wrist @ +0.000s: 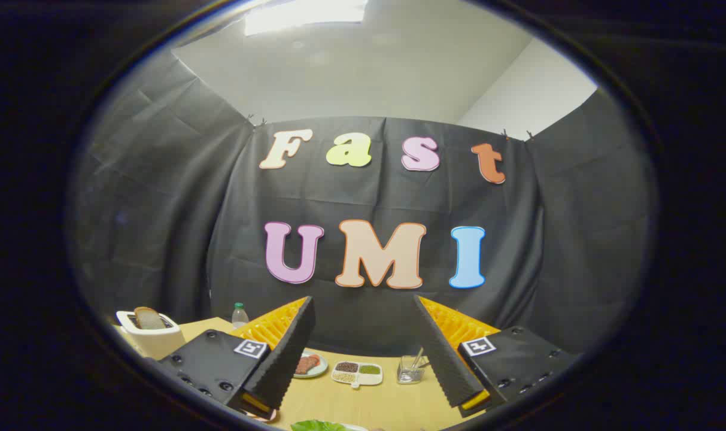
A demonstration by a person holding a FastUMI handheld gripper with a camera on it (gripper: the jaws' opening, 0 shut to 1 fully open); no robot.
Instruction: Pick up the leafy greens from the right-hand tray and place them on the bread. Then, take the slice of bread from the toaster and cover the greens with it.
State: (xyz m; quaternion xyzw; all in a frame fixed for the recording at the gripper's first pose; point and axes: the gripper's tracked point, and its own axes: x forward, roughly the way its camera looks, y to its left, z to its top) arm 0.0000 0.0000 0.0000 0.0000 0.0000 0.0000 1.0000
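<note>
The gripper (363, 353) hangs above the wooden table (374, 404), fingers spread wide and holding nothing. A divided condiment dish (357, 372) and small glass (410, 369) lie between them, leafy greens (318, 425) nearest; the toaster (149, 331) with bread slice (149, 318) stands well apart.

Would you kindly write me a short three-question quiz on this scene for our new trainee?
1. True or false: the gripper has its jaws spread apart with nothing held between them.
2. Where is the slice of bread? A) standing in the white toaster B) lying on the small plate C) between the jaws
3. Fill in: the divided dish sits on the table beside a clear glass ____.

Key: 1 true; 2 A; 3 cup
</note>
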